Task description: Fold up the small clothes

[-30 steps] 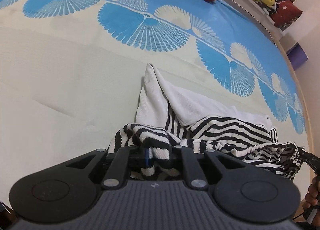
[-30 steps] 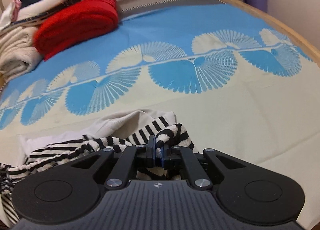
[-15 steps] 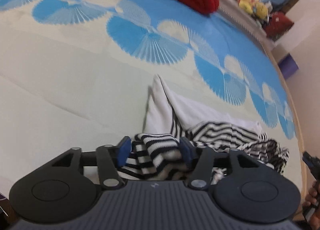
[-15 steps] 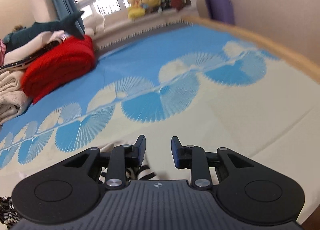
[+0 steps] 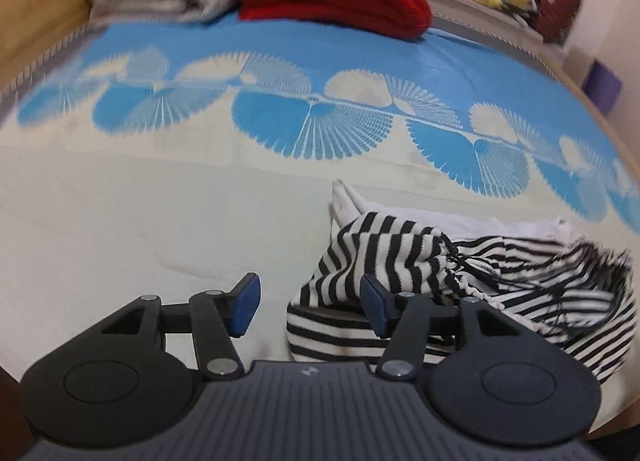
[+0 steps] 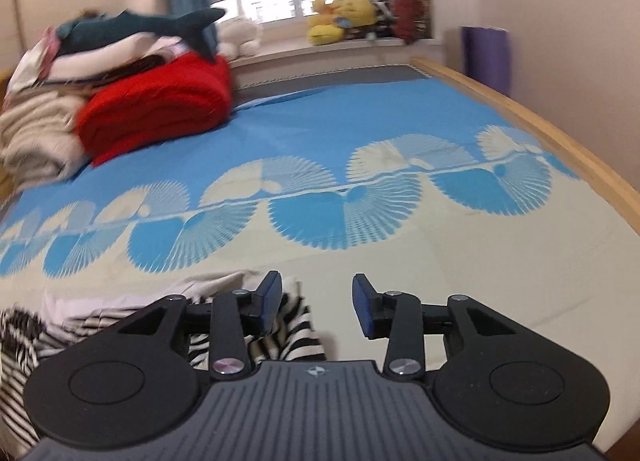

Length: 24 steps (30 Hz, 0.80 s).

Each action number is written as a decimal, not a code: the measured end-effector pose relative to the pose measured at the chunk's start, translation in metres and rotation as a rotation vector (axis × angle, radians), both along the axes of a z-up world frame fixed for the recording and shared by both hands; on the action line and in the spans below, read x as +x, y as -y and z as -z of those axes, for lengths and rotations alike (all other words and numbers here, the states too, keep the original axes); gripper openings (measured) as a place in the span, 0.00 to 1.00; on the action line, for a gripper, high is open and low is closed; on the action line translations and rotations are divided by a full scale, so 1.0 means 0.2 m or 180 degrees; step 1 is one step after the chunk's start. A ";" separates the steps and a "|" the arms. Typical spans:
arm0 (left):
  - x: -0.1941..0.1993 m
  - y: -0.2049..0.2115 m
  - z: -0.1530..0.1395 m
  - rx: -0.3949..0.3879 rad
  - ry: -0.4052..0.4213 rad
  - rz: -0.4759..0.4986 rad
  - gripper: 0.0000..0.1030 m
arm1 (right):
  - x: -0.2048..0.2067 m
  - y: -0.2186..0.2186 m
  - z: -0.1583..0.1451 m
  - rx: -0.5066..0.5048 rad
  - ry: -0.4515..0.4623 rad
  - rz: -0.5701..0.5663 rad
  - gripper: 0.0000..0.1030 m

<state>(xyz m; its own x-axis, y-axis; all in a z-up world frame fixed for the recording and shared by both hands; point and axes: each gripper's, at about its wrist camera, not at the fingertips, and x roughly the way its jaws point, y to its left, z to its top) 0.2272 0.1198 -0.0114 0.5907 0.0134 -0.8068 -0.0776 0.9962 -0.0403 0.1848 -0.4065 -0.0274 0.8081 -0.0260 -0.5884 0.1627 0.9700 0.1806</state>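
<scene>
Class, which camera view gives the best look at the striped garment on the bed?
The left wrist view: most of the striped garment shows there, crumpled on the bedspread. The right wrist view shows only its blurred edge, largely hidden behind the right gripper, whose fingers are opening.

The striped garment [image 5: 460, 261] runs under the left tongs' [image 5: 308, 307] right arm, so its near hem is hidden (its frayed right end smears into blur). In the right wrist view its left part is cut by the frame edge. The red blanket [image 6: 160, 109] and 2 window-sill toys [image 6: 340, 21] are blurred.
</scene>
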 end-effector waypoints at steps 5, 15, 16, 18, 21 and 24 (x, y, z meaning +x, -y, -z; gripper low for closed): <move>0.01 0.07 -0.05 0.0101 0.0152 0.0129 0.59 | 0.03 -0.07 0.03 0.0038 -0.0040 -0.0011 0.40; 0.17 0.07 -0.01 0.0237 -0.0034 0.0670 0.70 | 0.12 -0.15 0.16 -0.0011 -0.0367 -0.0424 0.41; 0.16 0.04 0.03 0.0191 0.0030 0.0615 0.72 | 0.13 -0.16 0.19 -0.0017 -0.0503 -0.0517 0.41; 0.17 -0.01 0.13 0.0029 -0.0235 0.0524 0.70 | 0.15 -0.18 0.23 -0.0112 -0.0656 -0.0625 0.41; 0.16 0.00 0.19 0.0013 -0.0131 0.0631 0.71 | 0.18 -0.22 0.28 -0.0335 -0.0741 -0.0772 0.41; 0.16 0.10 0.21 0.0303 0.0018 0.0992 0.75 | 0.23 -0.26 0.32 -0.0511 -0.0813 -0.0876 0.43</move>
<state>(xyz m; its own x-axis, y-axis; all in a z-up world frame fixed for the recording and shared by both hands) 0.2584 0.0989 -0.0532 0.5827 -0.0936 -0.8073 0.2318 0.9712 0.0547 0.2305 -0.3545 -0.0919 0.6260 0.0630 -0.7773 -0.0869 0.9962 0.0107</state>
